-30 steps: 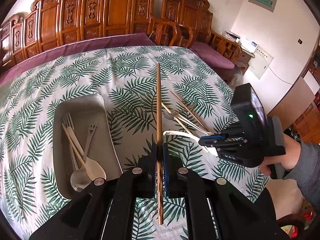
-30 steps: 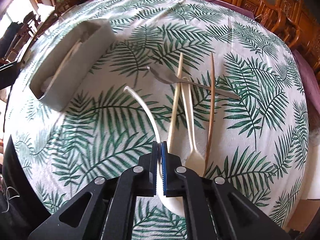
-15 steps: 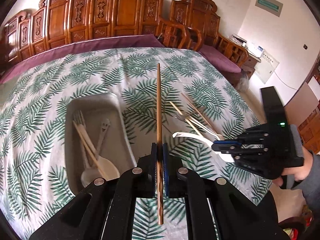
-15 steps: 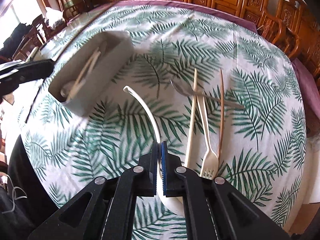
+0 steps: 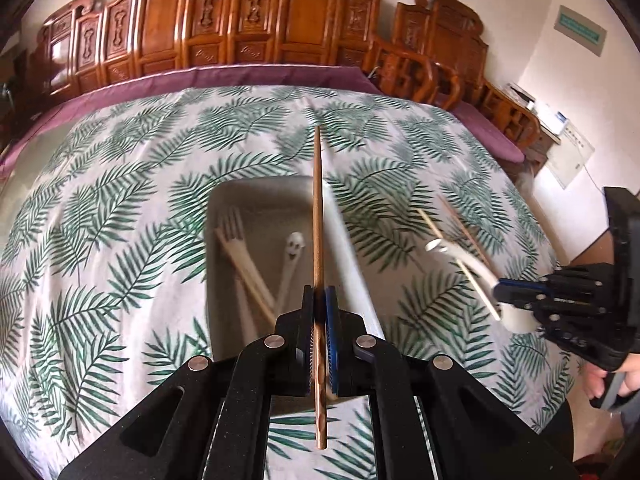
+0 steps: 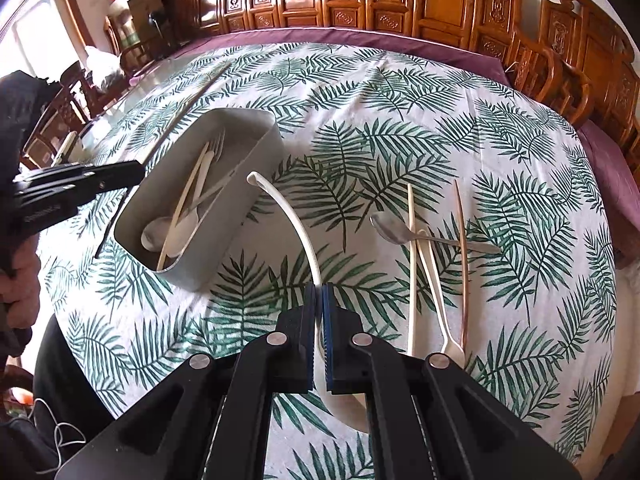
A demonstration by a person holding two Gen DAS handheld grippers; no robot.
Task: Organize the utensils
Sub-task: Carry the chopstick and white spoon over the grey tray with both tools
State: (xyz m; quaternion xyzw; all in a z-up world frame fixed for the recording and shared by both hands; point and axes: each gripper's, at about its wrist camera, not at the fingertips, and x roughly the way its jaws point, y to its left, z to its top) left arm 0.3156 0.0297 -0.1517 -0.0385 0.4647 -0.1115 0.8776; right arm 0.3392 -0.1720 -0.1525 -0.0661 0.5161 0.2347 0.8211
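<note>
My left gripper (image 5: 319, 300) is shut on a brown wooden chopstick (image 5: 317, 216) and holds it above the grey utensil tray (image 5: 224, 208). The tray holds a fork, chopsticks and spoons; in the right wrist view the tray (image 6: 256, 152) sits left of centre. My right gripper (image 6: 319, 300) is shut on a white curved ladle (image 6: 288, 212), raised over the cloth right of the tray. It also shows in the left wrist view (image 5: 520, 292). A metal spoon (image 6: 390, 230), a pale fork (image 6: 436, 296) and two chopsticks (image 6: 412, 264) lie on the cloth.
The round table has a palm-leaf cloth (image 6: 400, 100) over a purple one. Carved wooden chairs (image 5: 248, 28) ring the far edge. Another chopstick (image 6: 200, 92) lies on the cloth beyond the tray.
My left gripper has carried the brown chopstick left, from beside the tray to over it. My right gripper has lifted the white ladle and drawn back toward the tray.
</note>
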